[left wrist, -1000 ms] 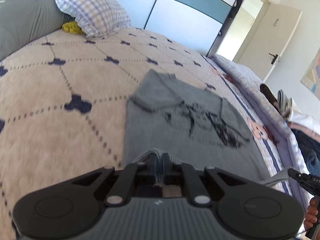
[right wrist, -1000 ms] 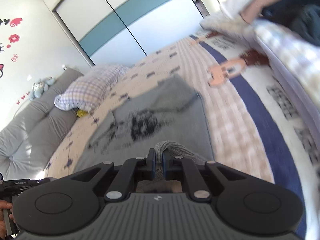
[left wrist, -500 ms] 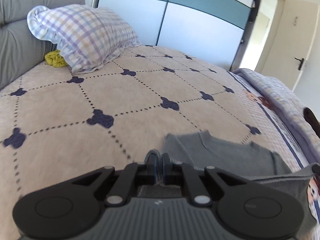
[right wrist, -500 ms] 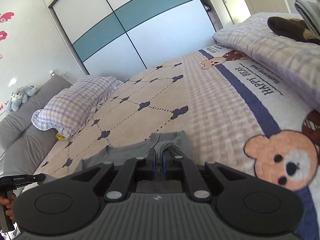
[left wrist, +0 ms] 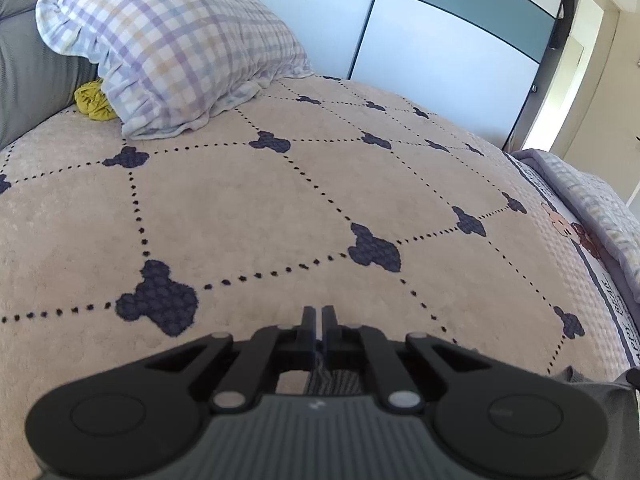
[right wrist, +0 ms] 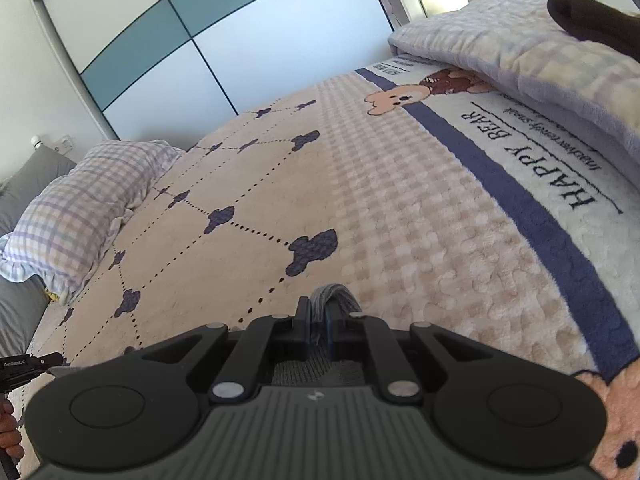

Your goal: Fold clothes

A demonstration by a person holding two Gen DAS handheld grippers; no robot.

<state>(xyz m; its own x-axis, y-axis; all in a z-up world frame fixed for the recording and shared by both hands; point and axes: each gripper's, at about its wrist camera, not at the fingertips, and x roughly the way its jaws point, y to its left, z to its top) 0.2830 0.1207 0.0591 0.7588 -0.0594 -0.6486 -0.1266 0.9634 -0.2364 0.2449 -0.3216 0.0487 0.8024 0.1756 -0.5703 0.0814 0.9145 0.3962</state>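
Note:
My left gripper (left wrist: 319,312) is shut on the hem of a grey knitted sweater (left wrist: 334,380); only a little grey cloth shows under its jaws and at the lower right edge. My right gripper (right wrist: 316,306) is shut on another part of the same sweater's hem (right wrist: 334,298), which bulges up between its fingers. The rest of the sweater is hidden below both grippers. Both grippers are low over the beige bedspread (left wrist: 280,208), and the left gripper shows at the left edge of the right wrist view (right wrist: 24,364).
A checked pillow (left wrist: 180,48) and a yellow cloth (left wrist: 94,102) lie against the grey headboard (left wrist: 32,72). A folded lilac blanket (right wrist: 520,52) with a dark item on it lies at the bed's far side. Wardrobe doors (left wrist: 420,40) stand beyond.
Both grippers have carried the hem forward over the sweater toward the collar. The sweater body and its print have dropped out of sight below the grippers.

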